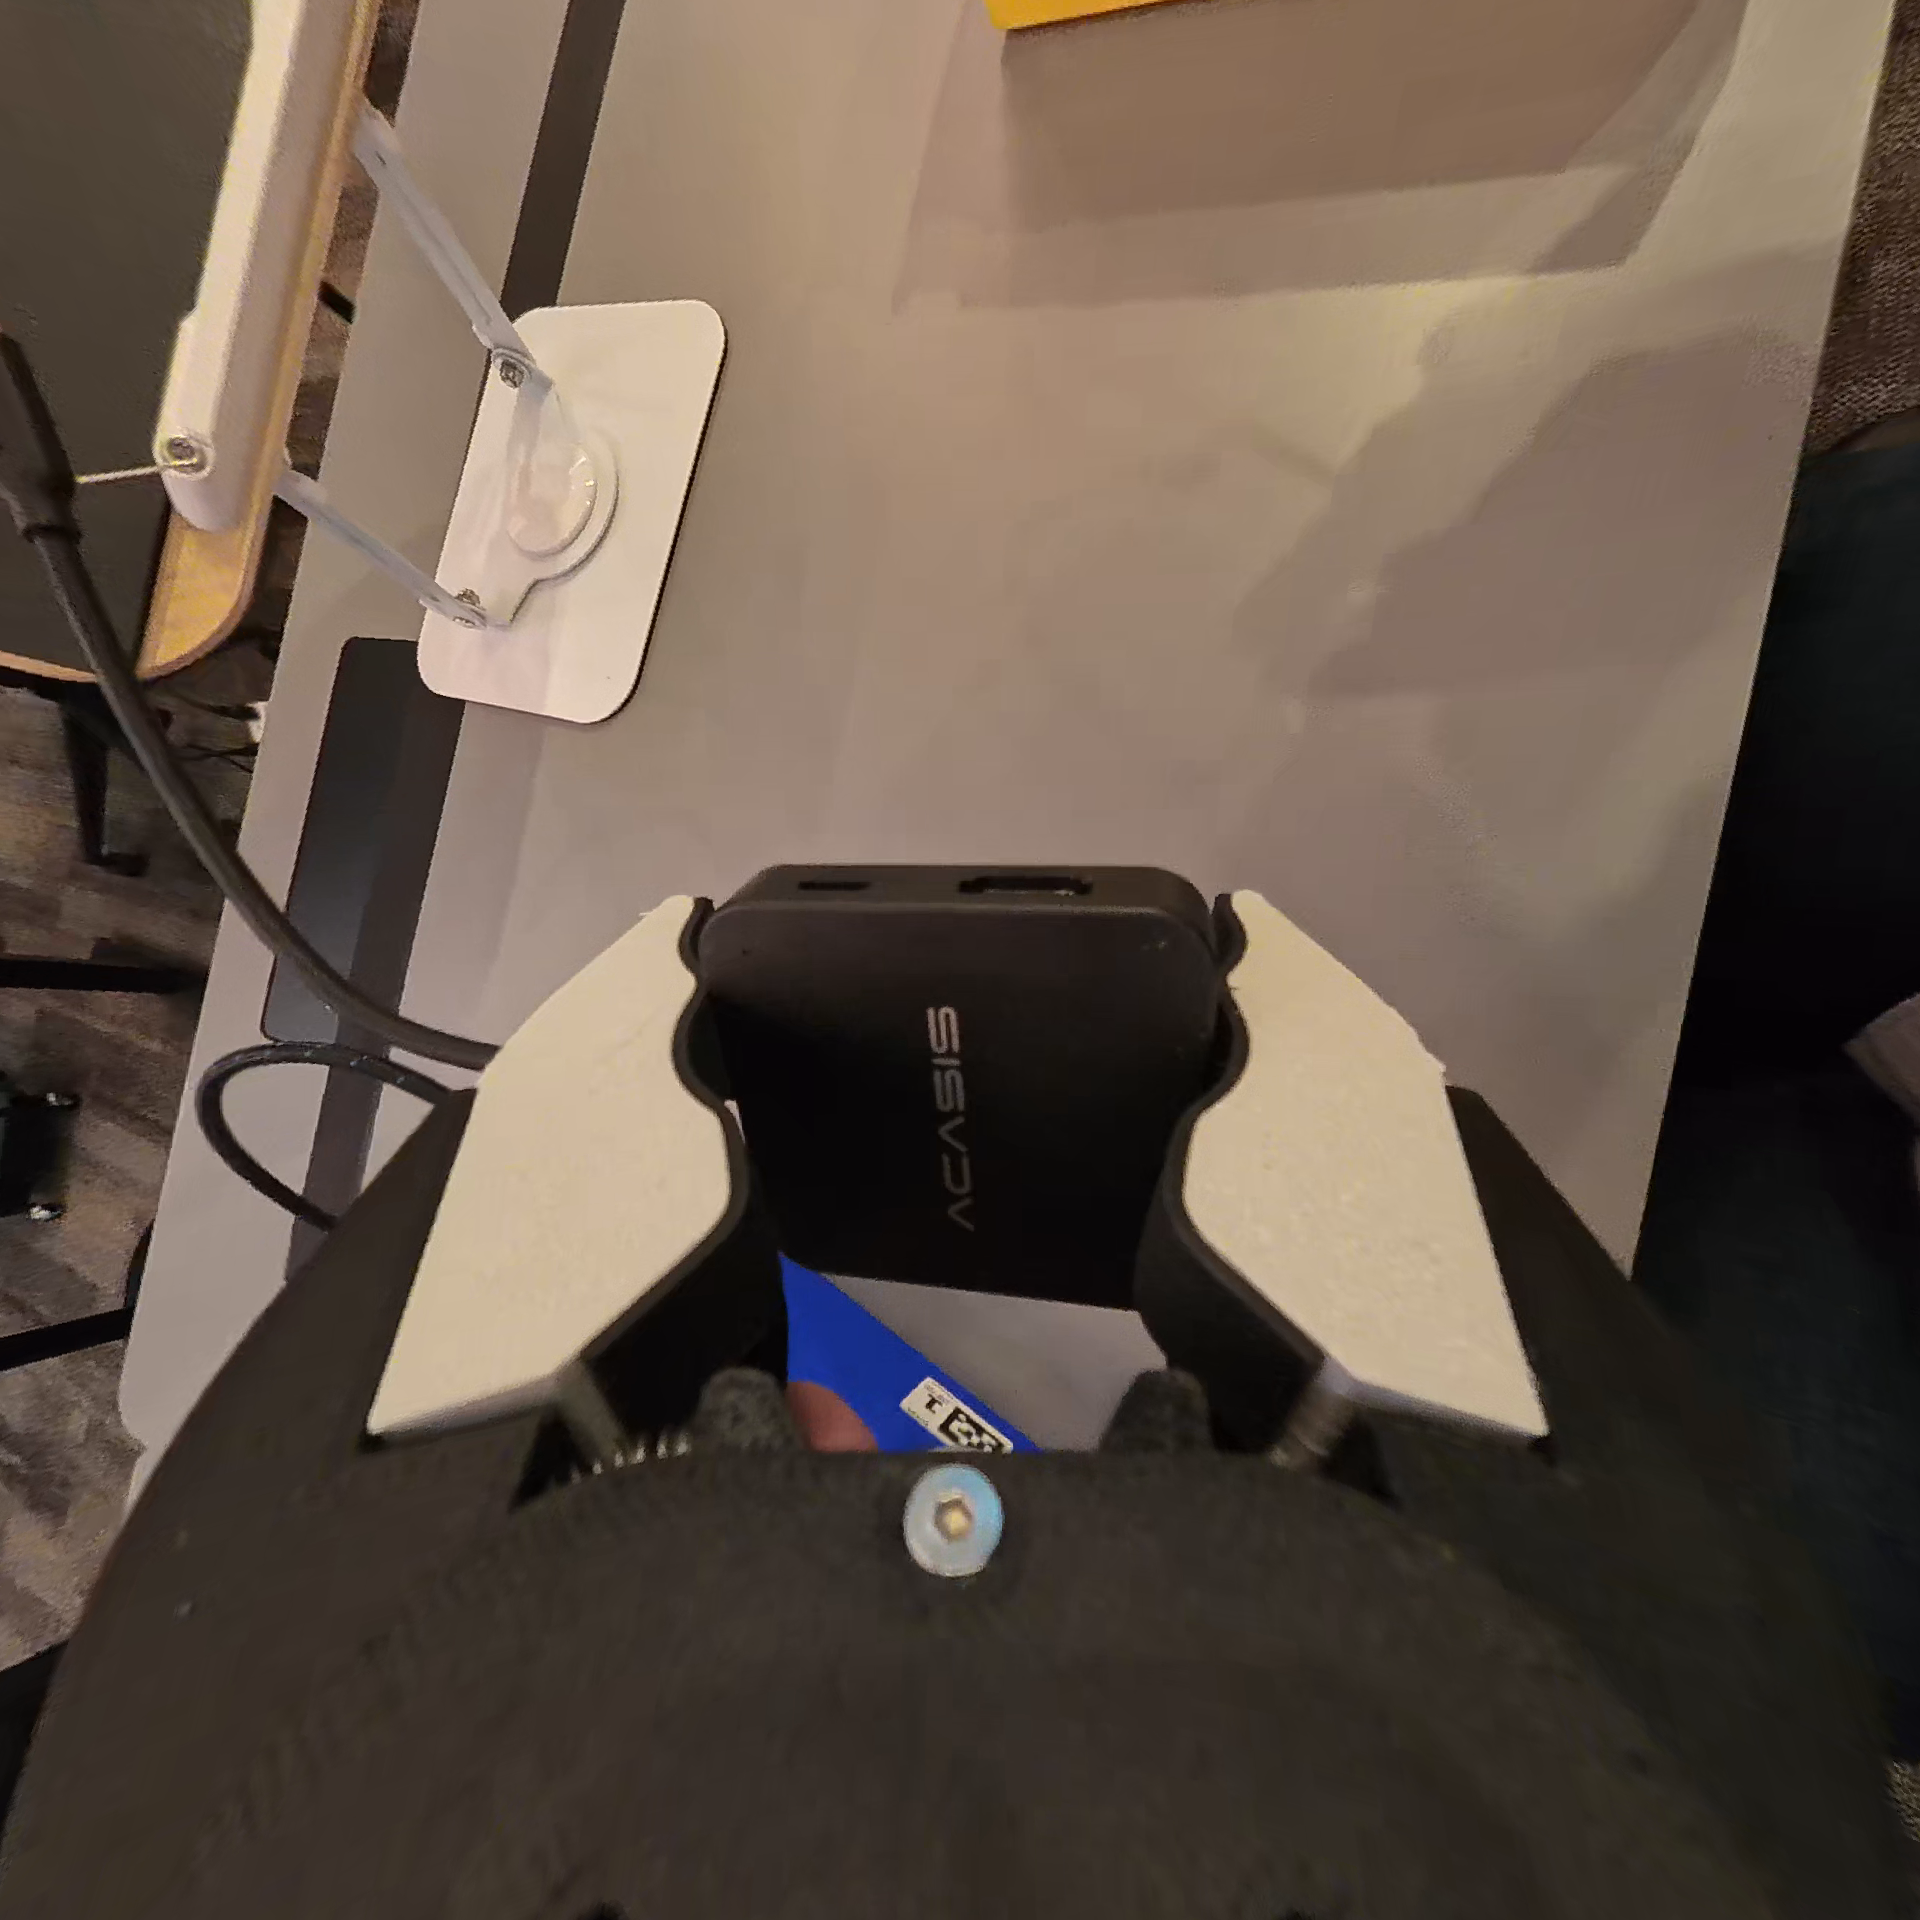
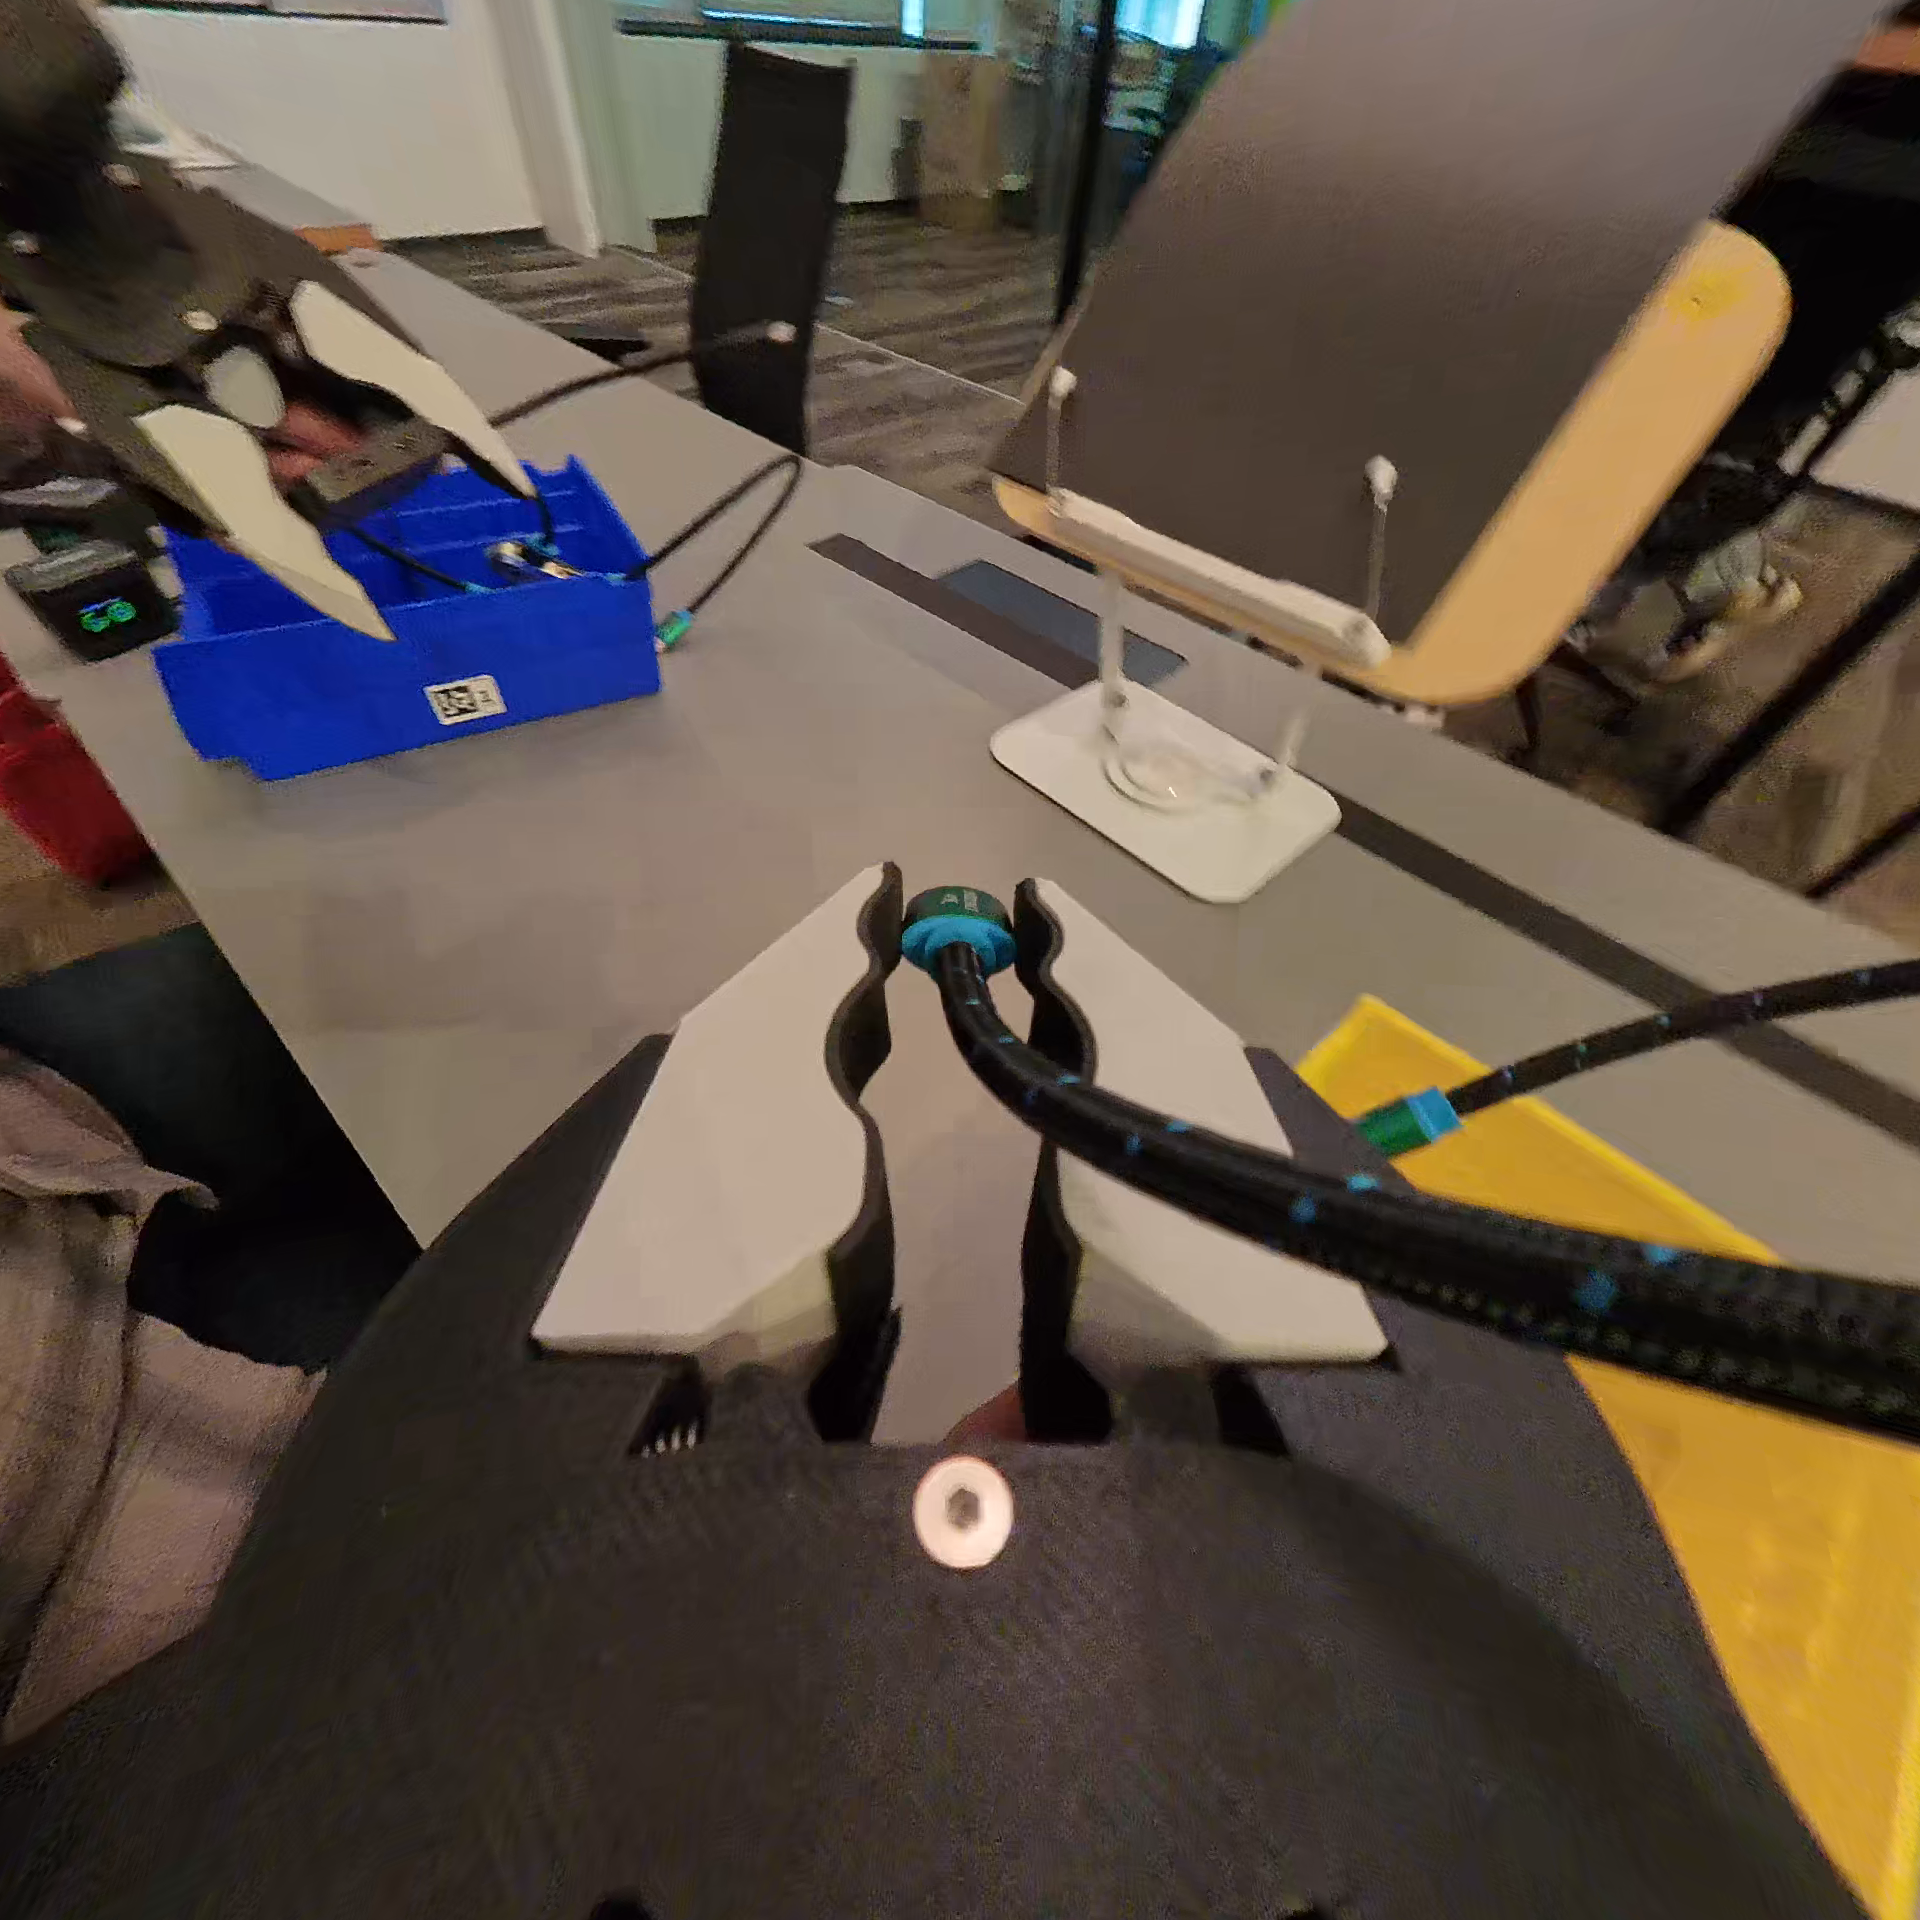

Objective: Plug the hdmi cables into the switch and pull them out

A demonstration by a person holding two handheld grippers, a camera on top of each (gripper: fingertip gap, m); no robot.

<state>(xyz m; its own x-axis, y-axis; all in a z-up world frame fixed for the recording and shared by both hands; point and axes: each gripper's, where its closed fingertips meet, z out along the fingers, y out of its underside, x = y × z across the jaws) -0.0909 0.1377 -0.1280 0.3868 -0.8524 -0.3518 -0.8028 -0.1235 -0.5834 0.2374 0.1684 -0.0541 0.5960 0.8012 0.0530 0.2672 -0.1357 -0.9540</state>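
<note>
My left gripper [image 1: 956, 930] is shut on a flat black switch [image 1: 966, 1091], gripping its two sides, with its ports facing forward and empty. In the right wrist view the left gripper [image 2: 447, 556] holds the switch [image 2: 369, 468] above a blue bin [image 2: 416, 675]. My right gripper [image 2: 956, 894] is shut on the green and blue plug end [image 2: 951, 920] of a black braided HDMI cable [image 2: 1351, 1205], which trails off to the right. A second green and blue plug [image 2: 1408, 1122] hangs over a yellow bin [image 2: 1714, 1455]. The two grippers are far apart.
A white stand base [image 2: 1174, 821] with clear posts holds up a tilted board [image 2: 1403, 312] on the grey table [image 2: 623, 883]. More cables lie in the blue bin [image 1: 831, 1340]. A black cable [image 1: 156, 790] runs along the table's left edge. A red bin [image 2: 52, 800] sits far left. The grippers' ends are close to 35 cm from one another.
</note>
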